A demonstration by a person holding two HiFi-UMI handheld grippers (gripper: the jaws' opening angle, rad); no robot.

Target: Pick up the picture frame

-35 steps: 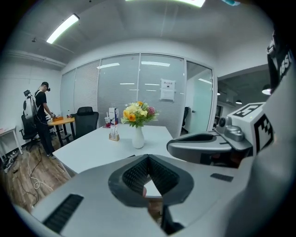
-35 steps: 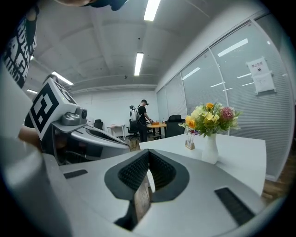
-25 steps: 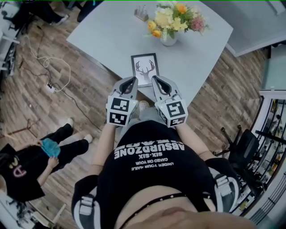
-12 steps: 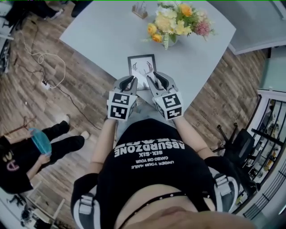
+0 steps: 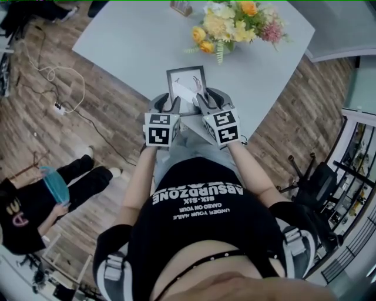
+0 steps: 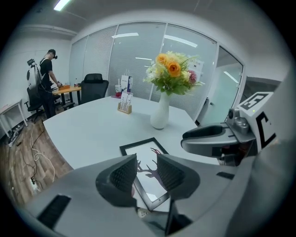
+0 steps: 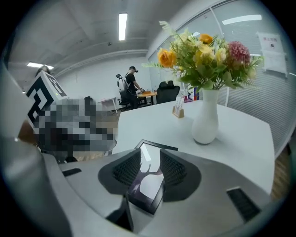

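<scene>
The picture frame [image 5: 187, 86], black-edged with a deer drawing, lies flat near the front edge of the pale table [image 5: 135, 41]. My left gripper [image 5: 169, 103] and right gripper [image 5: 204, 97] sit side by side, their tips over the frame's near end. Both sets of jaws are opening. In the left gripper view the frame [image 6: 141, 155] shows through the gap of the left gripper [image 6: 148, 172]. The right gripper [image 7: 150, 169] likewise has the frame [image 7: 149, 185] in its gap. No pad presses on it.
A white vase of flowers [image 5: 235, 23] stands just beyond the frame, with a small card holder [image 5: 181, 7] at the far edge. To the left, a person [image 5: 35, 206] sits on the wooden floor near loose cables [image 5: 53, 82]. An office chair [image 5: 311, 182] stands at the right.
Both grippers have moved forward and down, from short of the frame to over its near end. Their jaws have gone from shut to apart.
</scene>
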